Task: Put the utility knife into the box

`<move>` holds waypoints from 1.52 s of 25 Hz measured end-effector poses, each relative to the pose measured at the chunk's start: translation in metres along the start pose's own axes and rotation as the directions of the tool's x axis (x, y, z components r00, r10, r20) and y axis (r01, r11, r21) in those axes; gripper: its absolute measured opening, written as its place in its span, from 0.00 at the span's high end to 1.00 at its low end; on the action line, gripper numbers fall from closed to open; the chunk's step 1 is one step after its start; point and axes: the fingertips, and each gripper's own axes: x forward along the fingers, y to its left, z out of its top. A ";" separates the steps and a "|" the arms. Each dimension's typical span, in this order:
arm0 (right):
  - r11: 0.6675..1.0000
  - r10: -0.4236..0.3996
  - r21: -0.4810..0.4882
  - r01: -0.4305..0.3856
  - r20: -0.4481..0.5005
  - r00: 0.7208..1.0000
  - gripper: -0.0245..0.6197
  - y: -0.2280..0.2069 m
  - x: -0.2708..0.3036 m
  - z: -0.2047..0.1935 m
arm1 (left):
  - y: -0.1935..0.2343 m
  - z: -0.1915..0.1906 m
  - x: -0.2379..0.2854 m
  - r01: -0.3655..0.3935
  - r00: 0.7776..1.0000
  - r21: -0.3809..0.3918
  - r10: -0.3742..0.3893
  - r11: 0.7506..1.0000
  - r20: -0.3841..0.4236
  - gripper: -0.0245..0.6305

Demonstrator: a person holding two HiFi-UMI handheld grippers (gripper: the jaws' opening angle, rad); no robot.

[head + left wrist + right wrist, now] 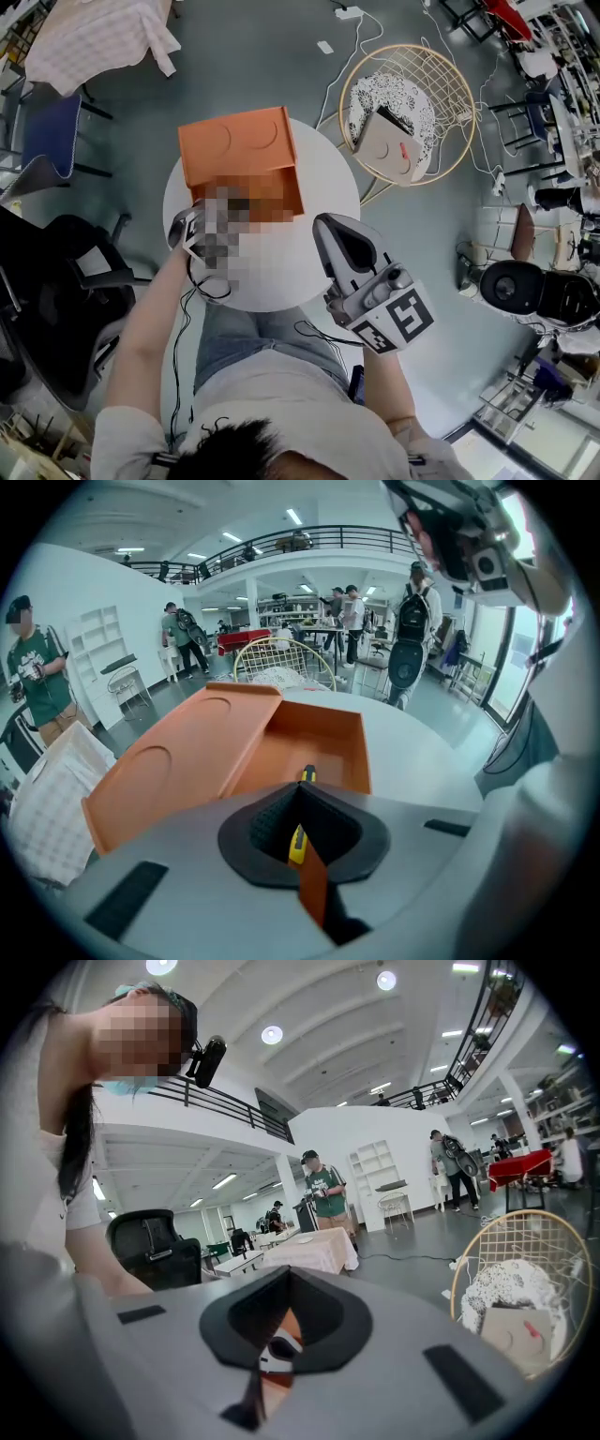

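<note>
While pinching the utility knife (297, 844) in the left gripper (298, 799) over the box (323, 742), right gripper (284, 1279) closed empty, might totally bounce it out if dropped early.

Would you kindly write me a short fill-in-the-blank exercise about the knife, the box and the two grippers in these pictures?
1. The left gripper clamps the utility knife, whose body is black and ___.
2. The box on the round white table is ___ in colour.
3. The lid of the box is ___, so the inside shows.
4. The right gripper holds nothing, and its jaws are ___.

Missing words: yellow; orange; open; shut.
</note>
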 end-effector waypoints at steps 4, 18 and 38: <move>0.999 0.033 -0.012 -0.033 0.006 0.999 0.95 0.009 0.003 0.004 | -0.001 0.015 -0.022 -0.035 0.996 -0.039 0.038 0.999 0.079 0.95; 0.983 0.175 -0.069 -0.172 0.027 0.984 0.95 0.046 0.014 0.019 | -0.004 0.078 -0.122 -0.148 0.914 -0.181 0.204 0.972 0.351 0.95; 0.941 0.319 -0.133 -0.312 0.039 0.947 0.95 0.080 0.011 0.036 | -0.036 0.143 -0.256 -0.245 0.688 -0.323 0.398 0.914 0.607 0.95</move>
